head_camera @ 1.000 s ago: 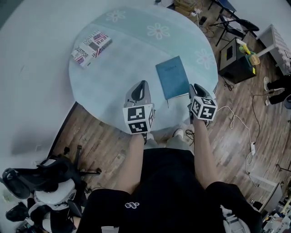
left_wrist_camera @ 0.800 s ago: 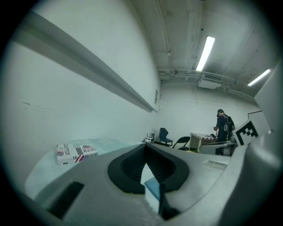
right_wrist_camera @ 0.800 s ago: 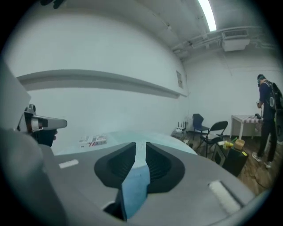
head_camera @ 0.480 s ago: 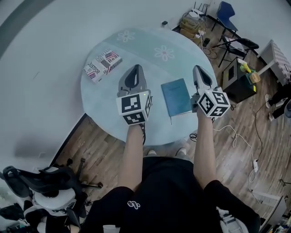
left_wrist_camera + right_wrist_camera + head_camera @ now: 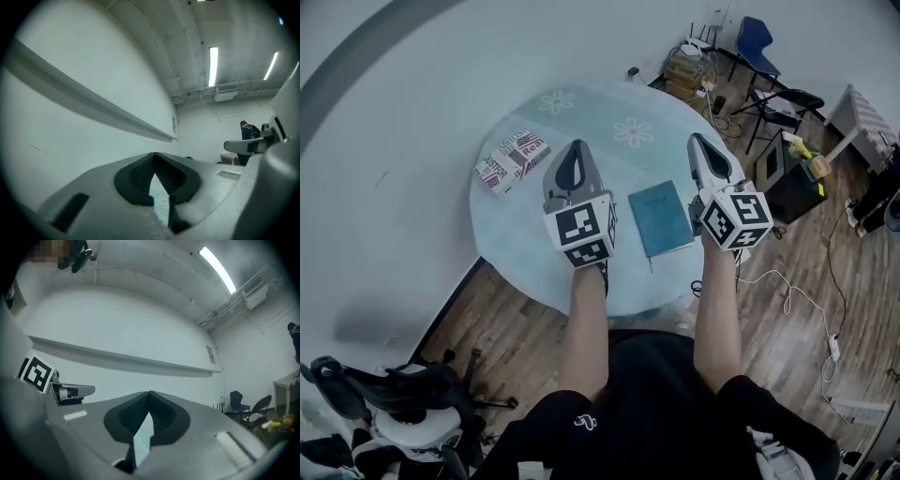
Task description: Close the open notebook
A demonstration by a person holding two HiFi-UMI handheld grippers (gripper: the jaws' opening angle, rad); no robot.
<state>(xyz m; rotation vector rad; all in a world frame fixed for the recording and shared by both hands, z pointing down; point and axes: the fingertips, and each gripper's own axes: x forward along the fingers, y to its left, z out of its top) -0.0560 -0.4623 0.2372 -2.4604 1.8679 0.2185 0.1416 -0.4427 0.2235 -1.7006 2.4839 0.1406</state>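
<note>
The blue notebook (image 5: 661, 218) lies closed and flat on the round pale-blue table (image 5: 525, 246), near its front edge. Both grippers hang in the air above the table, pointing roughly level toward the white wall. My left gripper (image 5: 574, 147) is left of the notebook, my right gripper (image 5: 695, 140) just right of it, and neither touches it. In the left gripper view the left gripper's (image 5: 154, 154) jaws meet at the tip with nothing between them. The right gripper view shows the right gripper (image 5: 150, 393) shut and empty too.
A red-and-white printed packet (image 5: 512, 157) lies at the table's left. Right of the table stand a black box (image 5: 781, 178), folding chairs (image 5: 769, 56) and cables on the wooden floor. An office chair (image 5: 384, 394) sits lower left. A person (image 5: 246, 135) stands far off.
Both grippers rose from the table's near edge to well above it and tipped up to near level. The notebook stayed closed in place.
</note>
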